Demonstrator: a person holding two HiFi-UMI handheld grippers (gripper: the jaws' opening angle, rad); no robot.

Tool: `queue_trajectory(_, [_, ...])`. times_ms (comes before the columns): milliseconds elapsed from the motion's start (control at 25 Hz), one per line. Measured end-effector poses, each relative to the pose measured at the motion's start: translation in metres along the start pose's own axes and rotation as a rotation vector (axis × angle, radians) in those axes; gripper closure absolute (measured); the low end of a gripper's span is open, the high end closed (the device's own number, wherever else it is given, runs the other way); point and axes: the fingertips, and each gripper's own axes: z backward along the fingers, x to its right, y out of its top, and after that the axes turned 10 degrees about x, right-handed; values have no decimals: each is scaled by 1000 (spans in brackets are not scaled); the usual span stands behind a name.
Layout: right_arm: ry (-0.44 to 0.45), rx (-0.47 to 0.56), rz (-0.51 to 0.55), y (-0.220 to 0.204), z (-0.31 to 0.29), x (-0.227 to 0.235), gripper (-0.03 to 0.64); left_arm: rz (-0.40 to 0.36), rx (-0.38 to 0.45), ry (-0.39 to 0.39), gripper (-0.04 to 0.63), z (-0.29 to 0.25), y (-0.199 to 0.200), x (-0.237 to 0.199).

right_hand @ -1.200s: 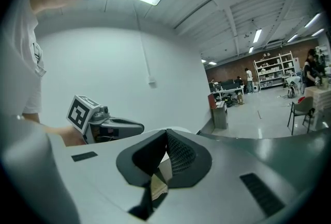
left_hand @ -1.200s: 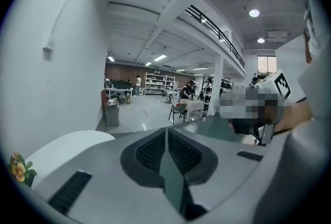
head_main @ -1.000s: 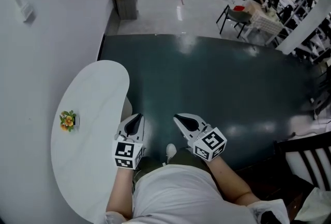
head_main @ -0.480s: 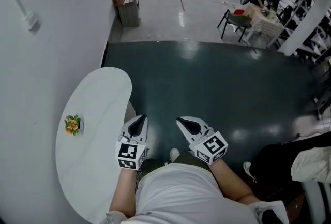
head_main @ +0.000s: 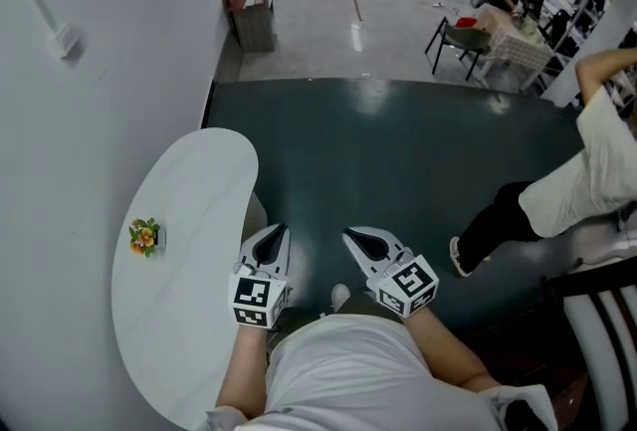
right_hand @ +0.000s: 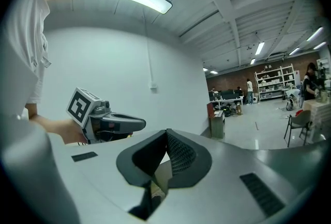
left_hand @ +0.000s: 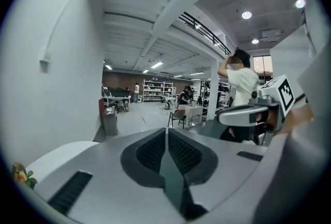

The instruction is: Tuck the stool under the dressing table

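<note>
A white curved dressing table (head_main: 189,220) stands along the left wall, with a small flower ornament (head_main: 145,236) on it. A pale rounded edge (head_main: 258,211) peeks out beside the table's right rim, just ahead of my left gripper. It may be the stool, and most of it is hidden under the table. My left gripper (head_main: 276,233) hovers shut and empty by the table's right edge; its pads meet in the left gripper view (left_hand: 166,134). Beside it, over the dark floor mat, my right gripper (head_main: 351,237) is also shut with nothing in it (right_hand: 166,137).
A dark green mat (head_main: 398,150) covers the floor ahead. A person in a white shirt and dark trousers (head_main: 557,195) steps onto it from the right. A black slatted chair (head_main: 597,320) stands at the lower right. Farther off stand a cabinet (head_main: 253,17) and another chair (head_main: 460,39).
A person has walked in from the right onto the mat. The view has drifted a little, and both grippers stay shut in much the same place.
</note>
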Motion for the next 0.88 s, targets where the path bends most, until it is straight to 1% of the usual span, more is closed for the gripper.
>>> queue_trajectory(120, [-12,6,-21,-1,2,5,609,3,-8,8,591,1,-2,-2])
queue_trajectory(320, [-26,15,-22,-2,8,11,609,14,-18,24,591,2,-4,-7])
queue_trajectory(560, [-50,24,-36,-5,18,23,609,10,-38,7,591,-6,-5,-4])
queue_trajectory(880, [-62,21,-47,-4,22,34,609,20,-44,8,591,-12,-9,1])
